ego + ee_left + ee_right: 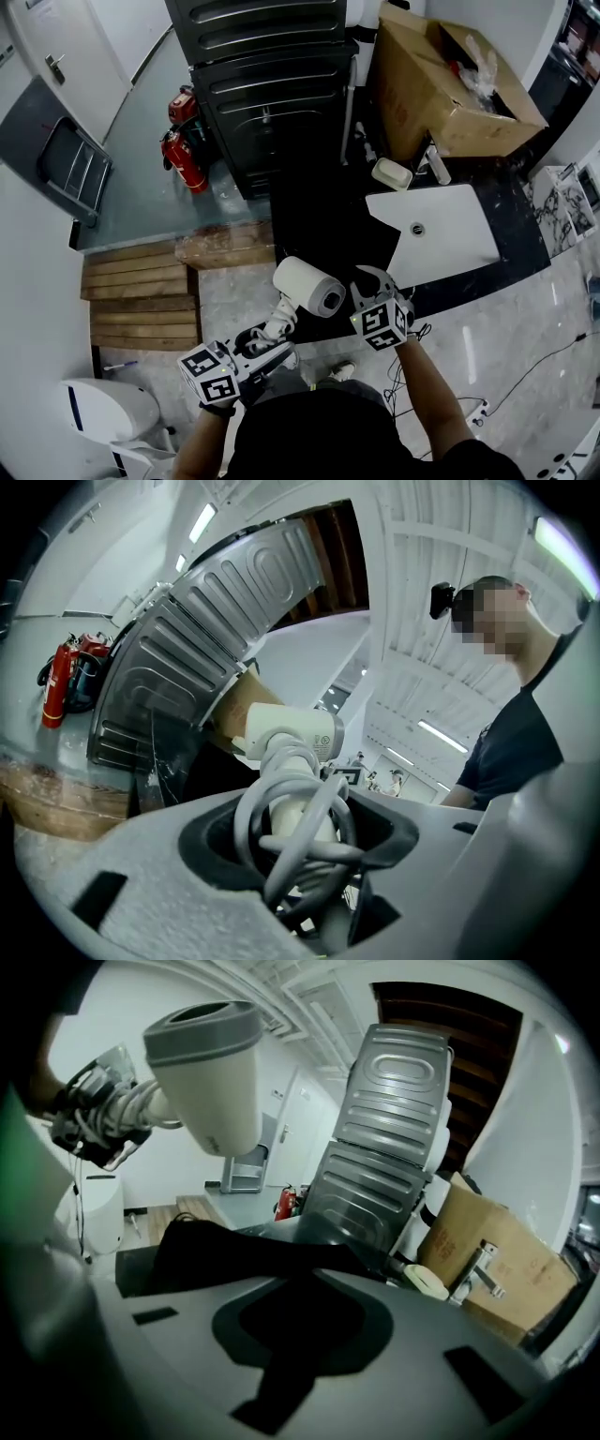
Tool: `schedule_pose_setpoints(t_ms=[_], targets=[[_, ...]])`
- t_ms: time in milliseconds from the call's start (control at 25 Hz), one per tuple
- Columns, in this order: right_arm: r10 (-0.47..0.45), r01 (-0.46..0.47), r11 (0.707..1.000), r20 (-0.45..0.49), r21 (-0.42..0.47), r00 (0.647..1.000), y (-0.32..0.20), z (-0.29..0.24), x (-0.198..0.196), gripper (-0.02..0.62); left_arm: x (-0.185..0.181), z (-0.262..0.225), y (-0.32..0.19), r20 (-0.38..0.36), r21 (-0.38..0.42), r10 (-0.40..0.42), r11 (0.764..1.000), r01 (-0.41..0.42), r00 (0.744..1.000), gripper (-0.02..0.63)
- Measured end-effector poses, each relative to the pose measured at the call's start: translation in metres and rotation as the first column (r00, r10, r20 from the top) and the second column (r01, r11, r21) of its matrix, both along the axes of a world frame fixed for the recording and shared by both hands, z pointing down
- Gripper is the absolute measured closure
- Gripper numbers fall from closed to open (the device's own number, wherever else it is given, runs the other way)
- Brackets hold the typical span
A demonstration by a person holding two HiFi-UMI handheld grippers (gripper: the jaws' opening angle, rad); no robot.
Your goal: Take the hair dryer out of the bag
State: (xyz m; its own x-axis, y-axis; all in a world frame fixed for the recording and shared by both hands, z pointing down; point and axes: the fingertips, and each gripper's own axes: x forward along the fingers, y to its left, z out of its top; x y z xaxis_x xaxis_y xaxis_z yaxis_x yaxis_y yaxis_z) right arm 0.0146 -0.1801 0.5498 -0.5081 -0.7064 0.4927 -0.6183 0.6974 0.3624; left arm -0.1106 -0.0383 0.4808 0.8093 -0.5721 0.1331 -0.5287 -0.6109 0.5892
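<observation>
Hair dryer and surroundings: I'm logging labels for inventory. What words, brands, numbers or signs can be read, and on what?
No text is legible.
Small label on the hair dryer: too small to read.
Red print on the cardboard box: blurred.
Label on the fire extinguisher: too small.

Head view: overhead, looks steeply down. Gripper views: close in, along their own jaws, facing outward. All three share the hair dryer [307,286] and the ribbed cabinet [272,112].
</observation>
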Motion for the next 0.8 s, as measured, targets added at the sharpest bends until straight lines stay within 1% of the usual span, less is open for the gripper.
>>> schedule_pose_setpoints(t_ms=[120, 200, 320, 400, 560, 640, 800], targets=[[-0.109, 0.11, 0.994, -0.055, 0.003, 0.992, 0.014, 0.01, -0.02, 0.552, -0.006, 0.002, -0.006, 0.005, 0.004, -0.016, 1.0, 0.016, 1.0, 0.341], [-0.176, 0.176, 0.984, -0.069, -0.01, 0.982, 0.023, 0.016, -0.03, 0.554, -0.008, 0.005, -0.008, 0.006, 0.009, -0.015, 1.0, 0.015, 1.0, 0.341], [-0.248, 0.247, 0.969, -0.073, -0.024, 0.966, 0.032, 0.02, -0.043, 0.555, -0.009, 0.007, -0.012, -0.004, 0.0, -0.019, 1.0, 0.019, 1.0, 0.341], [-0.298, 0.296, 0.955, -0.072, -0.031, 0.952, 0.039, 0.022, -0.052, 0.558, -0.01, 0.007, -0.015, -0.005, -0.005, -0.023, 1.0, 0.023, 1.0, 0.341], [-0.399, 0.396, 0.917, -0.085, -0.054, 0.913, 0.052, 0.024, -0.066, 0.558, -0.012, 0.007, -0.023, -0.008, -0.013, -0.032, 0.999, 0.032, 0.999, 0.341], [-0.397, 0.391, 0.917, -0.08, -0.083, 0.914, 0.054, 0.026, -0.061, 0.558, -0.012, 0.01, -0.026, -0.004, -0.018, -0.034, 0.999, 0.034, 0.999, 0.341], [-0.306, 0.298, 0.944, -0.039, -0.145, 0.951, 0.051, 0.028, -0.036, 0.555, -0.015, 0.015, -0.035, 0.029, -0.003, -0.021, 1.0, 0.021, 0.999, 0.341]])
